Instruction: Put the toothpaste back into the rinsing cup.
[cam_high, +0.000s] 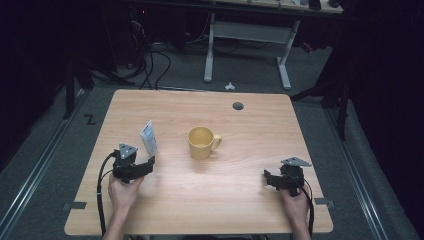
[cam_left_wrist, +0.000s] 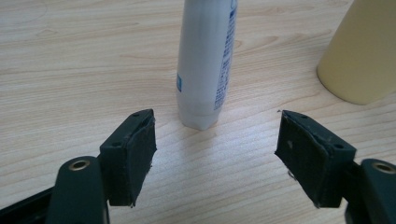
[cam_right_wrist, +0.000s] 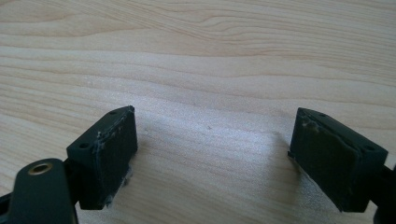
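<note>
White tube, upright on wooden bench, ahead of left gripper.
White tube (cam_left_wrist: 205, 60) stands on its cap end, long axis vertical, just beyond the spread fingers (cam_left_wrist: 133, 156) of the left gripper (cam_high: 131, 167), centred on their gap, untouched; yellow mug (cam_high: 202, 142) near it at bench (cam_high: 250, 200) centre, handle toward the right side. Right gripper (cam_high: 285, 179) well apart at the right, fingers (cam_right_wrist: 109, 156) spread over bare wood.

Your tabletop (cam_high: 240, 195) was pale wood with wavy brown grain. On it you had a yellow mug (cam_high: 202, 142) and a white tube (cam_left_wrist: 205, 60) printed with small blue text and a blue patch. Your left tongs (cam_left_wrist: 215, 156) and right tongs (cam_right_wrist: 212, 158) were black, with brass-coloured rivets.
</note>
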